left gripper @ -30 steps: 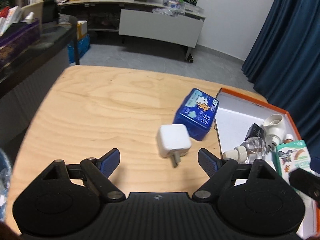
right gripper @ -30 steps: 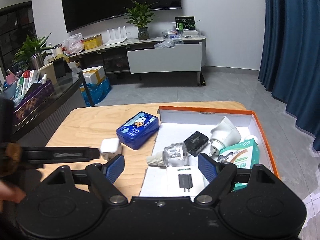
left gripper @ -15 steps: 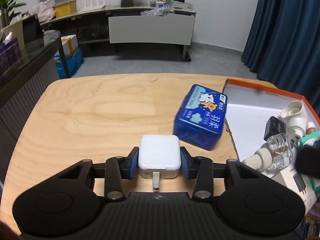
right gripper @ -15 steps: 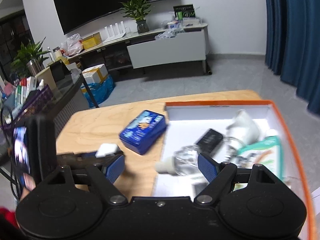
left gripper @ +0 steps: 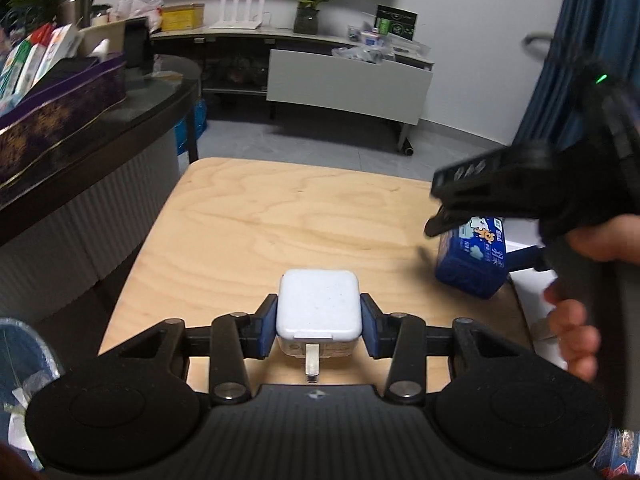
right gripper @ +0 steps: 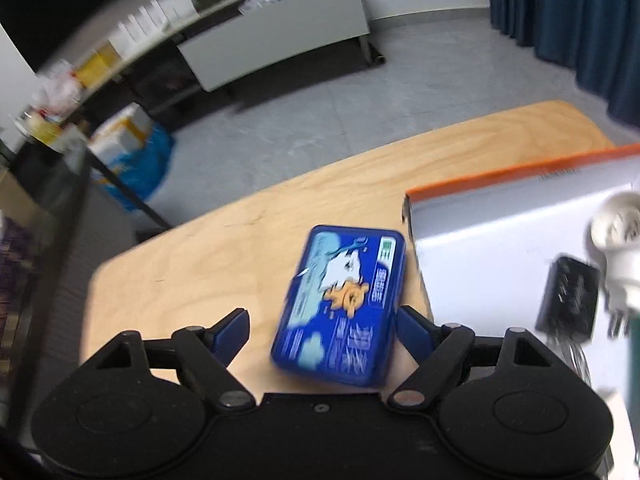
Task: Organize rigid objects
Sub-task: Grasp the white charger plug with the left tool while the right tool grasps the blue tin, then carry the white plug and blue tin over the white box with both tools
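My left gripper (left gripper: 319, 334) is shut on a white plug adapter (left gripper: 318, 309), its metal prong pointing back at the camera, held above the wooden table (left gripper: 280, 220). My right gripper (right gripper: 322, 330) is open, its fingers on either side of a blue tin box (right gripper: 344, 304) that lies on the table beside the orange-rimmed white box (right gripper: 520, 172). The blue tin also shows in the left wrist view (left gripper: 474, 256), partly under the right gripper's body (left gripper: 540, 184).
The white box holds a white plug-in device (right gripper: 618, 240) and a black adapter (right gripper: 568, 300). A dark counter (left gripper: 80, 128) stands left of the table. The table's far edge (right gripper: 360, 152) drops to a grey floor.
My left gripper closed on the white adapter and lifted it. My right gripper swung left from the white box and came down around the blue tin.
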Tool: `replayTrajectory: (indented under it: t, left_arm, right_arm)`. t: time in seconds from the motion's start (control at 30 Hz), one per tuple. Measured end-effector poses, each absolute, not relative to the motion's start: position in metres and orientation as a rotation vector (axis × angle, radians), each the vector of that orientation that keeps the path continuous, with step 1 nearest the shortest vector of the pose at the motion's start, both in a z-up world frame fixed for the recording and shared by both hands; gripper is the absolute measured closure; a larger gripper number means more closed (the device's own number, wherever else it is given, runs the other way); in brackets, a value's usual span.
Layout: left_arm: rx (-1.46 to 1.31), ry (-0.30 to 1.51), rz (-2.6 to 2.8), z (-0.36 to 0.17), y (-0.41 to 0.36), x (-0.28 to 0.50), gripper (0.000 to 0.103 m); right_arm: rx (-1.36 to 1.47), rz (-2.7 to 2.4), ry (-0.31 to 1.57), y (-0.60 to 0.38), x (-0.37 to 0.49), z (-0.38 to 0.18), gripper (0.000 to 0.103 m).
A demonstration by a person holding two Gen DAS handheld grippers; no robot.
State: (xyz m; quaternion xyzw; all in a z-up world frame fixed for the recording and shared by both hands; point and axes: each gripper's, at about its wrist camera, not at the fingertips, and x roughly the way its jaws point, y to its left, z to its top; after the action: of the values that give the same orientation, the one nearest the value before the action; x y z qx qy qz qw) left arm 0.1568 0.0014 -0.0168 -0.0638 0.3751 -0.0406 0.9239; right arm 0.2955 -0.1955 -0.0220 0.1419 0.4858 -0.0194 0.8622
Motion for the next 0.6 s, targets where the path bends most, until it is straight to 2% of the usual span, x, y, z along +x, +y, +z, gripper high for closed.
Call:
replayTrajectory:
  t: [0.03, 0.07, 0.2, 0.4, 0.6]
  left_arm:
    - [-0.141, 0.772, -0.083, -0.017, 0.003, 0.156, 0.061]
    - [-0.149, 0.772, -0.084, -0.017, 0.004, 0.154, 0.061]
    - [-0.176, 0.761, -0.097, -0.010, 0.006, 0.145, 0.061]
    - [-0.188, 0.712, -0.132, 0.015, -0.002, 0.122, 0.061]
    - [-0.182, 0.654, -0.194, 0.050, -0.029, 0.083, 0.061]
  right_arm:
    - [0.251, -0.033, 0.993, -0.191, 0.296, -0.022, 0.024]
    - [0.222, -0.014, 0.986, -0.189, 0.295, -0.021, 0.027]
    - [0.184, 0.039, 0.922, -0.192, 0.271, -0.005, 0.028]
    - [0.135, 0.134, 0.763, -0.214, 0.195, 0.052, 0.028]
    - [0.165, 0.111, 0.640, -0.282, 0.103, 0.093, 0.028]
